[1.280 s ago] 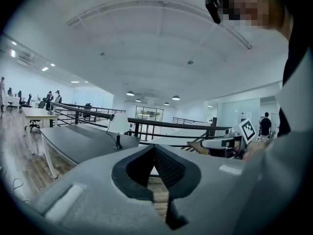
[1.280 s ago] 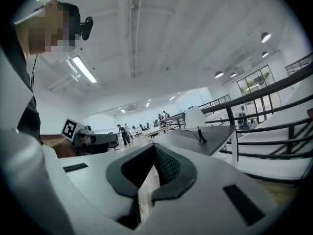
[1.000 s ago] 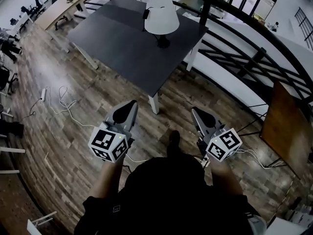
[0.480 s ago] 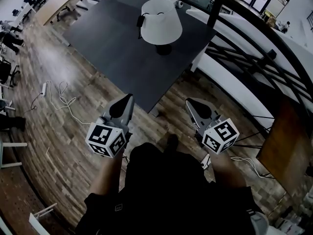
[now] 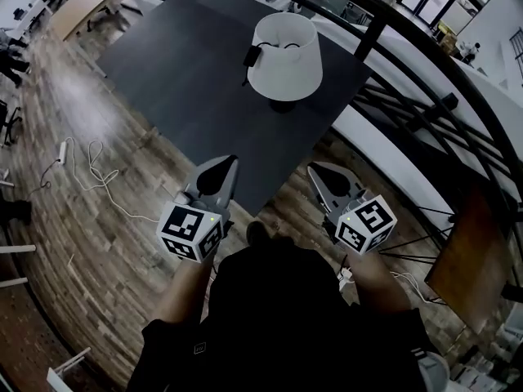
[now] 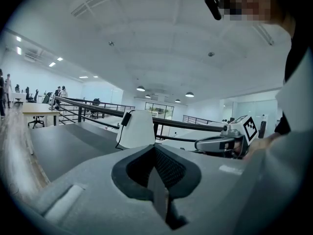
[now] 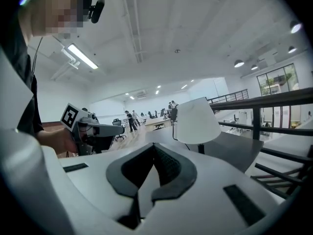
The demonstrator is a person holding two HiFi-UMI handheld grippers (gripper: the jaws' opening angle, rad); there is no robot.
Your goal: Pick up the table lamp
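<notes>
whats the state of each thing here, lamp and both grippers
table lamp: upright on the dark table, untouched
left gripper: jaws shut, empty, short of the lamp
right gripper: jaws shut, empty, short of the lamp

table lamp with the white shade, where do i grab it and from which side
Probably the thin dark stem under the white cone-shaped shade, above the round black base, approaching level from the near edge of the dark grey table: the shade flares too wide.
</notes>
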